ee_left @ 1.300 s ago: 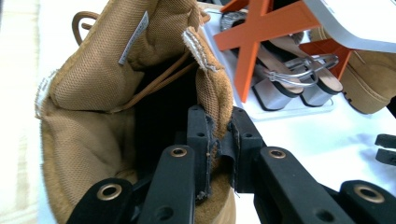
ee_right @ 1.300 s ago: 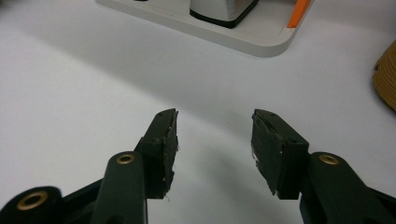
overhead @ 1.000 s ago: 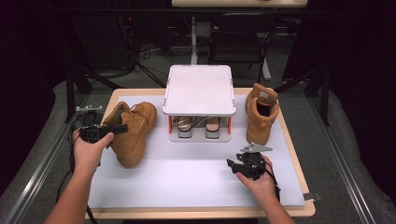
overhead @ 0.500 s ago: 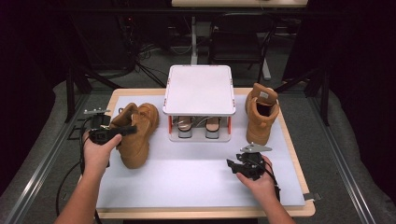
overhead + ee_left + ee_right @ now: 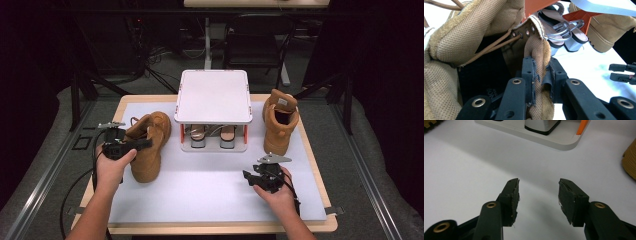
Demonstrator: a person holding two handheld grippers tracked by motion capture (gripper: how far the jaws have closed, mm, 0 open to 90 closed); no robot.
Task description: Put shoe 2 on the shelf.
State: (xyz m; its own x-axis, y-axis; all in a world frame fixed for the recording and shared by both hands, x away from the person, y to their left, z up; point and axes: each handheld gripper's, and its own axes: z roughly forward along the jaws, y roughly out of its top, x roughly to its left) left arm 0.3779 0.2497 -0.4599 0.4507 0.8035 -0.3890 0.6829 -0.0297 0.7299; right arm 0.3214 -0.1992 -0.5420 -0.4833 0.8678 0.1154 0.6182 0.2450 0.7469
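A tan lace-up boot (image 5: 150,150) lies at the left of the white mat, its opening turned toward my left gripper (image 5: 136,145). In the left gripper view the jaws (image 5: 540,75) pinch the mesh-lined collar of that boot (image 5: 461,45); they have just been opening a little, with the collar still pressed between the pads. The matching boot (image 5: 280,122) stands upright at the right of the mat. My right gripper (image 5: 252,177) rests low over the mat in front of it, open, with nothing between its jaws (image 5: 539,195).
A white-topped shoe rack (image 5: 214,95) with orange posts stands at the back middle, with a pair of silver-heeled sandals (image 5: 212,136) on its lower shelf. The mat (image 5: 200,190) lies on a wooden table with dark floor around it.
My left hand has shifted right and slightly toward me, and the boot in its grip has moved with it. The right hand has stayed where it was.
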